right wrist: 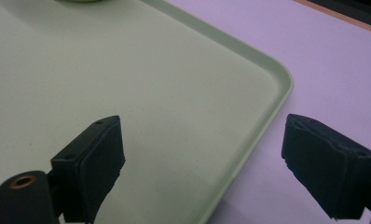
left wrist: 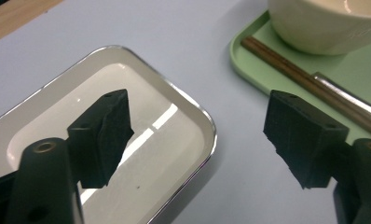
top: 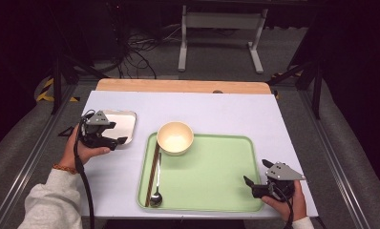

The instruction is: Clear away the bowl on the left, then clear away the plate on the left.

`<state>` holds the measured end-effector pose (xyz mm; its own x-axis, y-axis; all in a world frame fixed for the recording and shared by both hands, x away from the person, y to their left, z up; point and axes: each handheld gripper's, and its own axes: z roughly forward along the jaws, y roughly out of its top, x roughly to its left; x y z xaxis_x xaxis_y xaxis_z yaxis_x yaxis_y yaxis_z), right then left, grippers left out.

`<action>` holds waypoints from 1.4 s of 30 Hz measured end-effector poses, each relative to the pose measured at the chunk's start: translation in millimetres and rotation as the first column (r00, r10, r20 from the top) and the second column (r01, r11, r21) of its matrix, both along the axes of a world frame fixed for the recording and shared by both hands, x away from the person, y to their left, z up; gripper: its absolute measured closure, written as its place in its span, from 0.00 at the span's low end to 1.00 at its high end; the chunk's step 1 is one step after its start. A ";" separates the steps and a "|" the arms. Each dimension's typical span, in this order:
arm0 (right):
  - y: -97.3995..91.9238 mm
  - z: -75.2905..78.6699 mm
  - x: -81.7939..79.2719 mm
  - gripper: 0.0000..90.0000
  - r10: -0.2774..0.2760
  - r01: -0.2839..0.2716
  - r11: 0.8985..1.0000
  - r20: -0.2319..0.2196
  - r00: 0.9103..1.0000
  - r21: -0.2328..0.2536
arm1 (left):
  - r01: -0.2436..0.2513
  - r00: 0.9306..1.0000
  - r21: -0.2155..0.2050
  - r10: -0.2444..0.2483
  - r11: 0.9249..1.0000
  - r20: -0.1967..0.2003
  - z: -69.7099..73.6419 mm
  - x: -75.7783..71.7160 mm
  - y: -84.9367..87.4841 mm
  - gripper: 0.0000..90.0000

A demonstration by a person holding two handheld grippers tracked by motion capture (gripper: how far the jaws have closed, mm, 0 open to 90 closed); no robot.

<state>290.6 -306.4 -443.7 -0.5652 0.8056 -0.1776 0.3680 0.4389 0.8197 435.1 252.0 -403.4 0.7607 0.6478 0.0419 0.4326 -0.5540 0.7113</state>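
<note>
A green tray lies on the white table cover. On it stand a cream bowl, a pair of dark chopsticks and a metal spoon. To its left sits a small shiny steel dish, which looks empty. My left gripper hovers at that dish's near right edge, open with nothing between its jaws. In the left gripper view the gripper straddles the dish's rim, with the chopsticks and bowl beyond. My right gripper stands open over the tray's near right corner.
A wooden board edge runs along the table's far side. Metal rails flank the table left and right. Cables and a white frame stand on the floor beyond.
</note>
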 end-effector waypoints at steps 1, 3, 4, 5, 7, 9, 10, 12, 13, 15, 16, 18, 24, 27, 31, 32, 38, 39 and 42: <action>0.0 -0.2 0.4 0.15 -0.002 0.002 1.000 -0.001 1.000 0.000 | -0.008 1.000 -0.002 0.008 1.000 -0.005 -0.5 0.1 2.3 0.24; 0.2 -0.3 0.7 0.15 -0.001 0.001 1.000 -0.005 1.000 0.002 | -0.021 1.000 0.002 0.021 1.000 -0.017 -1.7 2.0 8.7 0.21; 0.4 -0.1 0.5 0.15 0.000 0.000 1.000 -0.003 1.000 0.002 | -0.032 0.999 -0.002 0.032 0.999 -0.026 -2.4 2.3 10.7 0.20; 0.5 0.2 0.3 0.15 0.002 -0.002 1.000 -0.001 1.000 0.002 | -0.048 0.999 0.002 0.048 0.999 -0.023 -3.3 3.4 14.0 0.20; 1.0 1.3 -0.4 0.15 0.008 -0.008 1.000 0.003 1.000 -0.002 | -0.077 0.996 -0.017 0.077 0.997 -0.048 -5.4 5.1 21.9 0.20; 0.5 1.6 -0.6 0.15 0.008 -0.008 1.000 0.005 1.000 0.001 | -0.101 0.994 -0.014 0.100 0.995 -0.051 -6.6 7.0 28.1 0.20; 0.0 1.5 -0.4 0.15 0.007 -0.007 1.000 0.005 1.000 0.002 | -0.110 0.993 -0.015 0.109 0.994 -0.055 -7.7 8.2 30.8 0.20; -0.2 1.2 -0.1 0.15 0.004 -0.005 1.000 0.003 1.000 0.003 | -0.125 0.991 -0.005 0.124 0.992 -0.056 -9.3 9.3 33.9 0.20; -0.4 1.0 0.2 0.15 0.003 -0.003 1.000 0.003 1.000 0.002 | -0.138 0.988 0.004 0.138 0.990 -0.063 -10.6 10.1 36.2 0.20; -0.4 0.9 -0.3 0.15 0.004 -0.004 1.000 0.004 1.000 0.001 | -0.154 0.986 0.016 0.155 0.988 -0.070 -13.4 12.2 41.2 0.20; -0.6 0.7 -1.0 0.15 0.006 -0.006 1.000 0.004 1.000 -0.005 | -0.163 0.984 0.014 0.164 0.986 -0.074 -14.5 13.3 44.0 0.21; -0.7 0.6 -1.0 0.15 0.004 -0.004 1.000 0.003 1.000 -0.005 | -0.185 0.979 0.007 0.185 0.983 -0.088 -17.0 15.2 48.2 0.21; -1.7 0.0 -0.9 0.15 -0.004 0.004 1.000 0.002 1.000 -0.002 | -0.232 0.967 0.010 0.232 0.973 -0.107 -20.9 19.0 59.9 0.21; -1.9 0.8 -1.7 0.15 -0.004 0.004 1.000 0.006 1.000 -0.001 | -0.253 0.959 0.023 0.253 0.967 -0.129 -23.9 20.9 64.1 0.21; -2.9 -1.5 -3.3 0.15 -0.006 0.006 1.000 -0.003 1.000 -0.004 | -0.270 0.949 0.044 0.273 0.962 -0.154 -29.0 24.5 68.2 0.25; -3.6 -2.1 -4.1 0.15 -0.009 0.009 1.000 -0.003 1.000 -0.007 | -0.269 0.949 0.048 0.273 0.962 -0.156 -29.9 25.1 69.1 0.29; -10.0 -1.6 -6.2 0.15 -0.033 0.033 0.999 -0.003 0.999 0.013 | -0.277 0.942 0.047 0.281 0.960 -0.186 -36.8 30.3 72.4 0.38; -10.4 -1.4 -7.0 0.15 -0.035 0.035 0.999 -0.001 0.999 0.012 | -0.283 0.937 0.050 0.287 0.958 -0.199 -38.9 31.8 72.4 0.39; -9.2 -1.2 -9.9 0.15 -0.029 0.029 1.000 0.012 0.999 0.004 | -0.303 0.927 0.059 0.309 0.951 -0.215 -43.8 35.9 73.8 0.42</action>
